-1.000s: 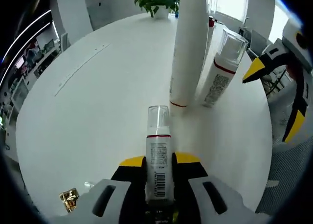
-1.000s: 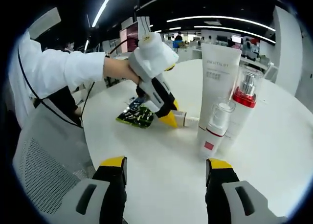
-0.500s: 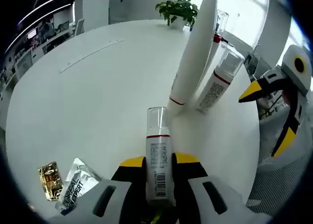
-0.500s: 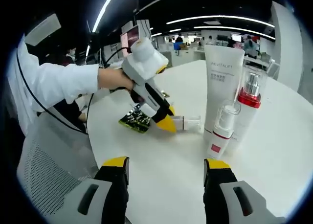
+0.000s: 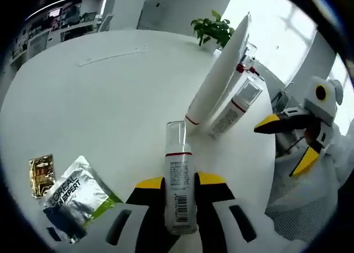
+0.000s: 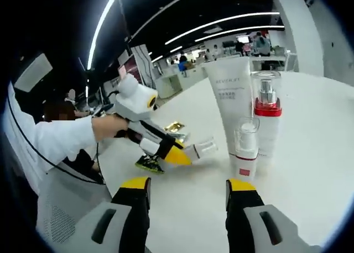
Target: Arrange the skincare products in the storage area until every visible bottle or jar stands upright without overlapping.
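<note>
My left gripper point(image 5: 180, 182) is shut on a small white bottle point(image 5: 178, 193) with a clear cap, which points forward along the jaws. In the right gripper view a hand holds that left gripper point(image 6: 176, 155) just above the table, the small bottle point(image 6: 200, 149) sticking out sideways. A tall white tube point(image 5: 220, 82) point(image 6: 232, 106), a clear-capped pump bottle point(image 5: 233, 105) point(image 6: 245, 152) and a red-collared bottle point(image 6: 266, 117) stand together upright. My right gripper point(image 6: 187, 193) is open with nothing between its fingers, near the table edge point(image 5: 286, 142).
A silver and green sachet point(image 5: 73, 196) and a gold sachet point(image 5: 40, 175) lie flat on the round white table point(image 5: 105, 104), left of my left gripper. A potted plant point(image 5: 215, 27) stands at the far edge. A person's white sleeve point(image 6: 52, 145) reaches in.
The left gripper, still holding the small bottle, has drawn back and rolled, so the standing group looks tilted and the sachets have come into view. My right gripper has stayed open.
</note>
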### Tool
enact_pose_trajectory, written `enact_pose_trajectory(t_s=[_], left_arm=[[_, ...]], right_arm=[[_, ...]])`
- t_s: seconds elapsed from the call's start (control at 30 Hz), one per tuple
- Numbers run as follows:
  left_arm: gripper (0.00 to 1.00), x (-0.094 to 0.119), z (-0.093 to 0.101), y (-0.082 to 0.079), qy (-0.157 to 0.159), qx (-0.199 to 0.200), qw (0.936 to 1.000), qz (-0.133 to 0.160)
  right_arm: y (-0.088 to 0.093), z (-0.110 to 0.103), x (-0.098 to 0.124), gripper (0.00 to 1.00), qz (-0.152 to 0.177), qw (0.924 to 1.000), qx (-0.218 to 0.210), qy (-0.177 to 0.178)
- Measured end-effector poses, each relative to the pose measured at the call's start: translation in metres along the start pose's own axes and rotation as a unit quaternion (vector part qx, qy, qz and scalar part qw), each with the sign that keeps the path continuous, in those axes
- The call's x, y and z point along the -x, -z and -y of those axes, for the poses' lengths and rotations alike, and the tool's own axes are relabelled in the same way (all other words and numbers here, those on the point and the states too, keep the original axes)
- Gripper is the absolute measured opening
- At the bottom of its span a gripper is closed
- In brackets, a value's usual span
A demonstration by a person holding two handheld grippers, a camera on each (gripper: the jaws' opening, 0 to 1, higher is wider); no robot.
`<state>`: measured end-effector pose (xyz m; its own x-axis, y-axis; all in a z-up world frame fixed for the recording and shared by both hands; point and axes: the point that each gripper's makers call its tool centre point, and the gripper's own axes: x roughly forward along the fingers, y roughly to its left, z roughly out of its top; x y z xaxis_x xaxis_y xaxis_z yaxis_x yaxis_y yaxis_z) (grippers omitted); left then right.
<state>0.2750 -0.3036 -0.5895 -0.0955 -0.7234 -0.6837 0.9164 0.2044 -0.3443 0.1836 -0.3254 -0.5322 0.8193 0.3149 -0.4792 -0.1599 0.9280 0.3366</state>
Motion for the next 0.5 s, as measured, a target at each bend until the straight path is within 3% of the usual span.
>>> enact_pose_trajectory(t_s=[0.5], left_arm=[[0.16, 0.037, 0.048, -0.013, 0.052, 0.011, 0.9963, 0.067]], right_arm=[[-0.023, -0.014, 0.003, 0.57, 0.064, 0.9944, -0.064, -0.055]])
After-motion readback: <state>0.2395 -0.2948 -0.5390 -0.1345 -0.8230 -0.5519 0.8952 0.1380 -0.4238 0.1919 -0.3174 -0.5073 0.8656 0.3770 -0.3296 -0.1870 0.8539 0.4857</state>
